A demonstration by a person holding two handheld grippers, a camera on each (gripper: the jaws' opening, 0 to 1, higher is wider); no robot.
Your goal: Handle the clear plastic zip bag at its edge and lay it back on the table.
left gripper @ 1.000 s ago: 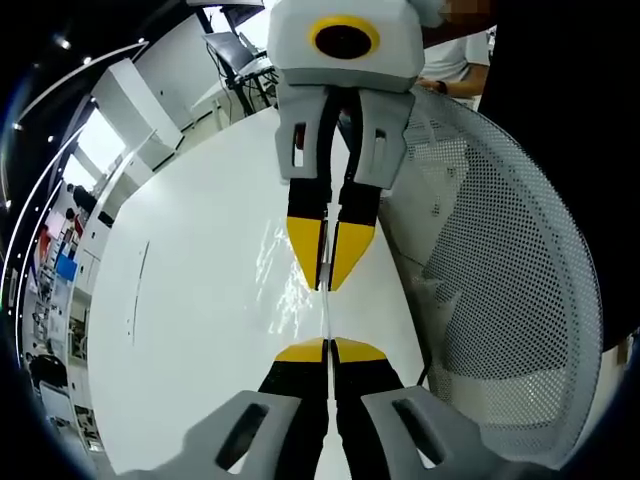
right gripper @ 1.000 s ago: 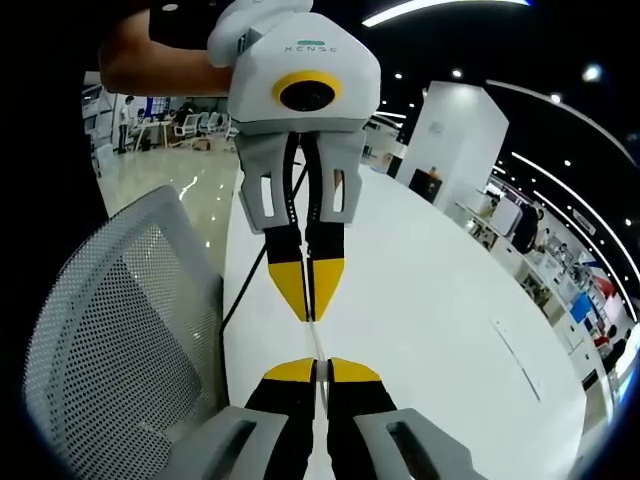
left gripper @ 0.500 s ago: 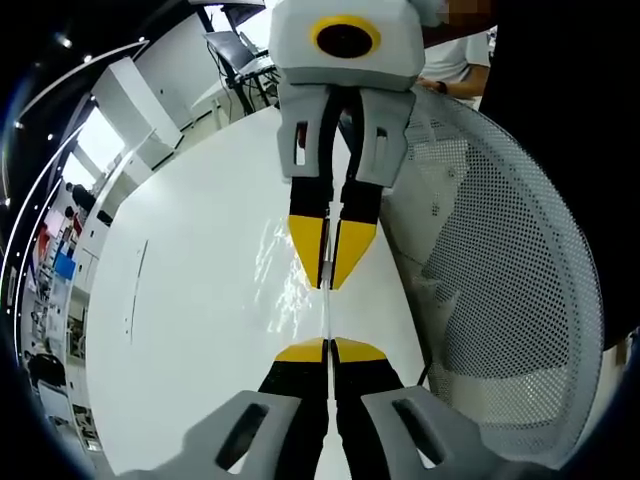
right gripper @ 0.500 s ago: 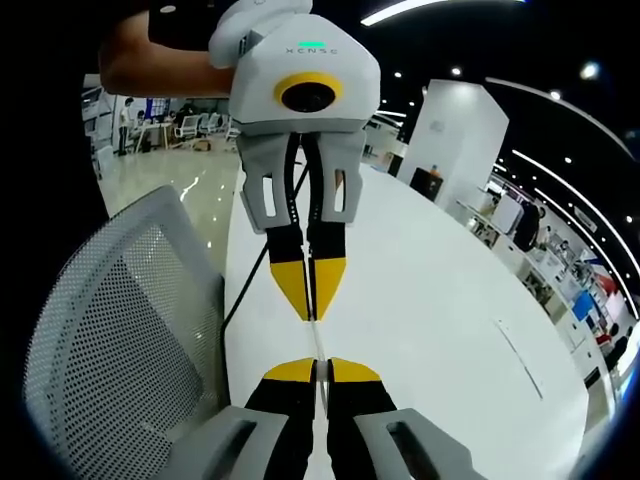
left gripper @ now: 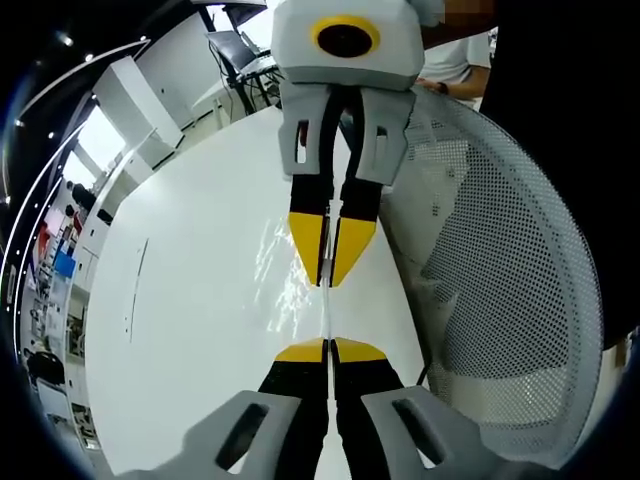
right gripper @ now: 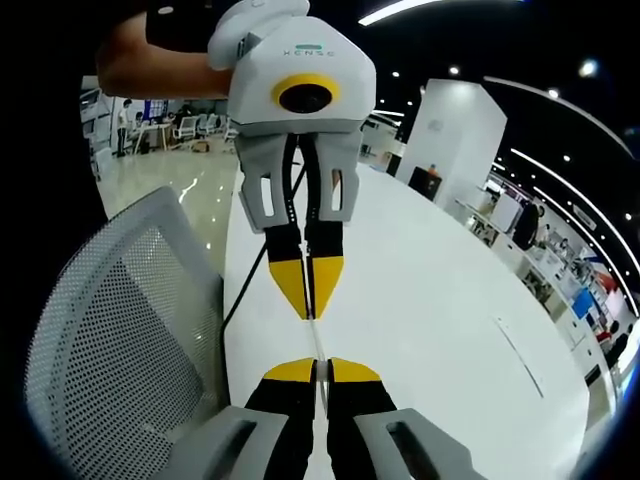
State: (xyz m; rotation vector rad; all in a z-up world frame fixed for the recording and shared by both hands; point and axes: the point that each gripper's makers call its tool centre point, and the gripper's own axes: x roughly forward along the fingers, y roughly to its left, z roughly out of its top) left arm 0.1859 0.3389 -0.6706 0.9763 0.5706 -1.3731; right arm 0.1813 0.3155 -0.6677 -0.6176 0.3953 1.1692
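Grippers face each other tip to tip above the long white table (left gripper: 190, 300), with the clear plastic zip bag (left gripper: 327, 315) stretched edge-on between them, so that it reads as a thin shiny line with faint glints on the tabletop behind it. In the left gripper view, the left gripper (left gripper: 328, 350) rises from below, its 2 yellow-tipped black jaws pressed together on the near edge of the bag, while the right gripper (left gripper: 331, 262) comes down from above, its grey body and yellow tips clamped on the opposite edge. In the right gripper view the same arrangement shows mirrored: the right gripper (right gripper: 314, 371) pinches the bag (right gripper: 318, 343) at the bottom and the left gripper (right gripper: 309, 295) meets it from above, held by a person's bare forearm (right gripper: 150, 65). The bag hangs taut just above the table (right gripper: 430, 320), near its long edge. A white mesh-backed office chair (left gripper: 500, 280) stands just beside that edge, also seen at the left of the right gripper view (right gripper: 110, 340).
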